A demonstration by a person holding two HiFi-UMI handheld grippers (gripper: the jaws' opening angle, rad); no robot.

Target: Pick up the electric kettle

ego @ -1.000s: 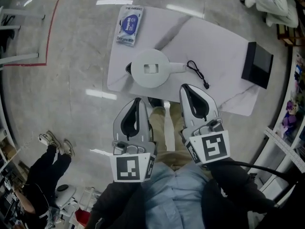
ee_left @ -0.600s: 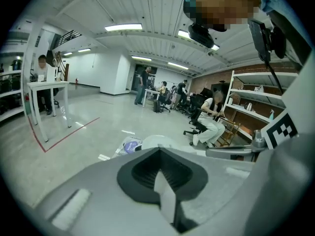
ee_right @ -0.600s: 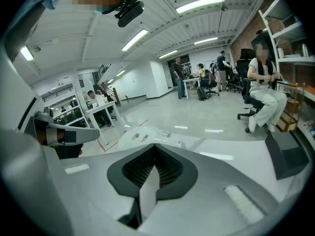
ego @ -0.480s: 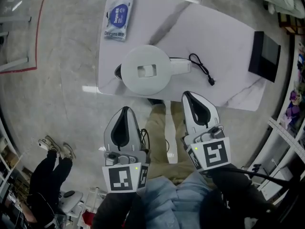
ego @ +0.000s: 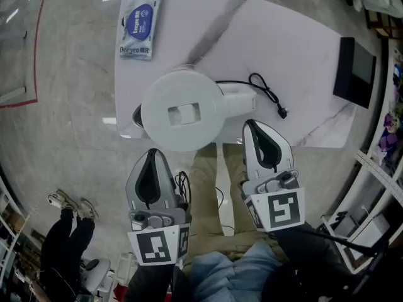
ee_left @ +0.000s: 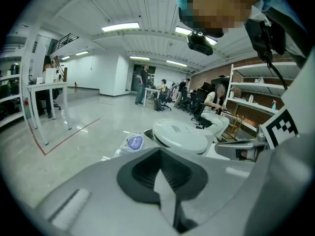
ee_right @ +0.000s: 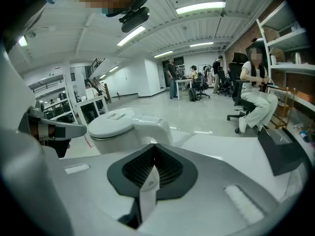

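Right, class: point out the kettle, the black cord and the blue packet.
kettle [ego: 160, 123]: head view, its lid.
black cord [ego: 283, 112]: head view, its plug end.
blue packet [ego: 138, 21]: head view, its label.

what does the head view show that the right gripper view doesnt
Only the head view: the blue packet at the table's far corner, and the black cord lying beside the kettle. Only the right gripper view: a seated person and ceiling lights. Both: the kettle, the black box and the table.
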